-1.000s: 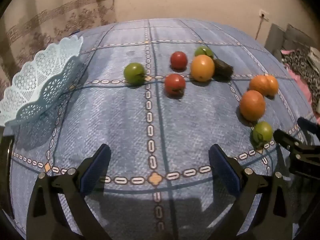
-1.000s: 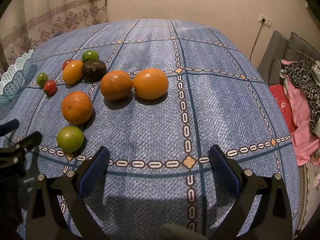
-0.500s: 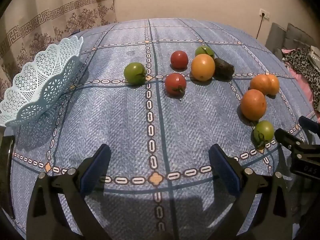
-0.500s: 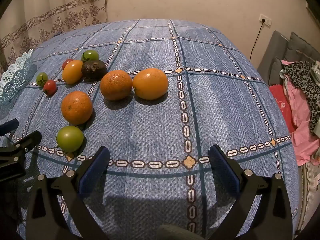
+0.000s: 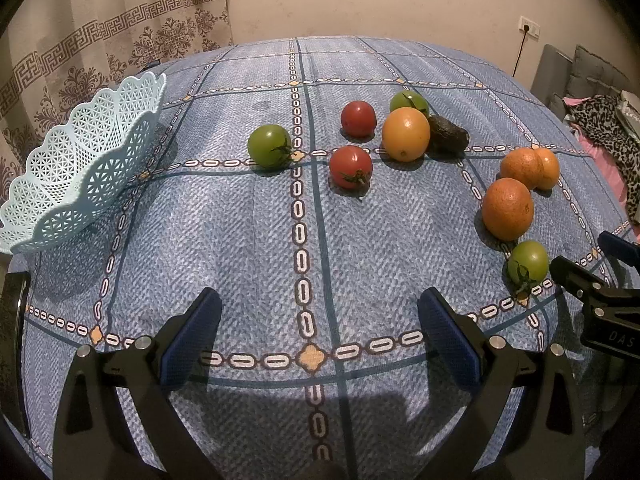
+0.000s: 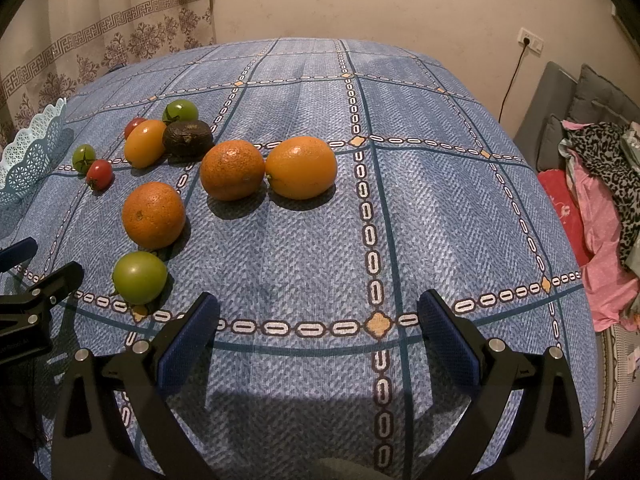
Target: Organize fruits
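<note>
Lying just L of wide-open right hand-held gripper: green tomato; left hand-held gripper wide too.

A home: patterned curtain, sofa (strewn clothes).

Both grippers look the same: left gripper and right gripper have black angular arms, silver screws and blue pads. White "DAS" lettering at 3 o'clock.
</note>
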Motion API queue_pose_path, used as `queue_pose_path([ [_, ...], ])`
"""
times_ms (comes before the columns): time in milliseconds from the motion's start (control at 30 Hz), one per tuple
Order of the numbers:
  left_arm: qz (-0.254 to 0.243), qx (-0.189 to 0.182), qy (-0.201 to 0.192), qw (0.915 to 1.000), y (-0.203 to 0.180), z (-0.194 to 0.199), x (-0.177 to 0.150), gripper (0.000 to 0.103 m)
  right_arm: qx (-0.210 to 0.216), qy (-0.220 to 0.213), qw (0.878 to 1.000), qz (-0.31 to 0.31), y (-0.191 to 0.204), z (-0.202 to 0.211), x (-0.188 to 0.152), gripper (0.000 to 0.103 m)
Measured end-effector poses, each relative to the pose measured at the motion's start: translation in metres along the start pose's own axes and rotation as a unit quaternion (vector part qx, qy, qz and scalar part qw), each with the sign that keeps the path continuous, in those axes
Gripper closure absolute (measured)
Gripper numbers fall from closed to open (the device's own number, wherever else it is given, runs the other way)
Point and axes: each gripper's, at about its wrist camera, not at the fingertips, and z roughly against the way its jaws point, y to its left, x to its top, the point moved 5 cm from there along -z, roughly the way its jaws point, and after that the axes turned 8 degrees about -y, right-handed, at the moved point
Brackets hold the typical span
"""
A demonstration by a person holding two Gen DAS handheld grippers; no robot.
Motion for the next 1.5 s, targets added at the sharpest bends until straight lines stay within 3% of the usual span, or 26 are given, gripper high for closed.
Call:
queue_pose_path([
  [1300, 0.001, -0.002, -0.001, 1.0, -0.0008, 0.0006, 0.0006, 0.002, -0.001, -0.001, 1.0, 0.001, -0.0003, 0.0006, -0.0002, 0.005],
  [1500, 0.011, -0.026, -0.002, 0.9996, 0.0061, 0.0051, 0.002, 0.002, 0.009, -0.004, 1.0, -0.007, -0.0028, 0.0028, 0.0011, 0.005],
])
